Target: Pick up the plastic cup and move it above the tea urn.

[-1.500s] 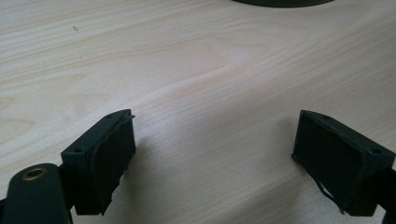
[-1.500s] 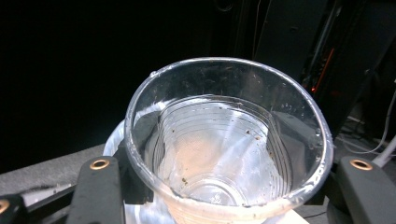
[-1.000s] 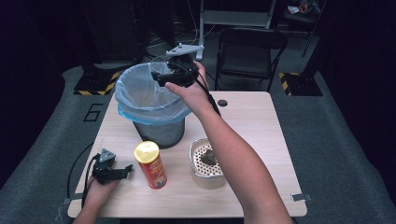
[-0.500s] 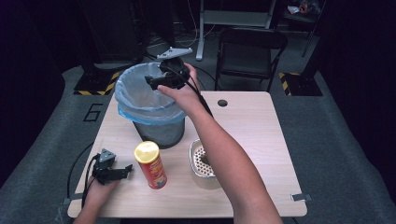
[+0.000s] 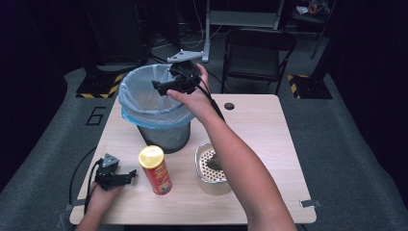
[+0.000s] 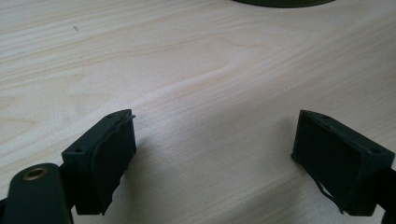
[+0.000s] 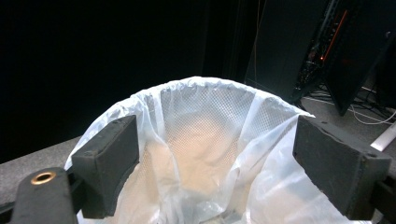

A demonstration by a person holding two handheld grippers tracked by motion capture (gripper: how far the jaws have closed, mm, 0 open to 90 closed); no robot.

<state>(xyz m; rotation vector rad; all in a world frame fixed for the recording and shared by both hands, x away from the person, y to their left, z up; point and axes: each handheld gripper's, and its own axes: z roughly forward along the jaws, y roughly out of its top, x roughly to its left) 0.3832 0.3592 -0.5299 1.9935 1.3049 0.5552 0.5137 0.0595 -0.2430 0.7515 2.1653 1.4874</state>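
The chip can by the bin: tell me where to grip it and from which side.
Grip the red chip can around its mid-body, coming level from its left, where the open left gripper already lies on the table. It stands upright and round, so jaws across its width should hold; the bin crowds it from behind.

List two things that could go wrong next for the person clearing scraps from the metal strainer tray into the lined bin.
1. The right gripper hangs open over the bin; pulling back low, it might snag the loose liner.
2. The forearm crosses above the strainer tray, and the chip can stands close by; a careless return could knock either.
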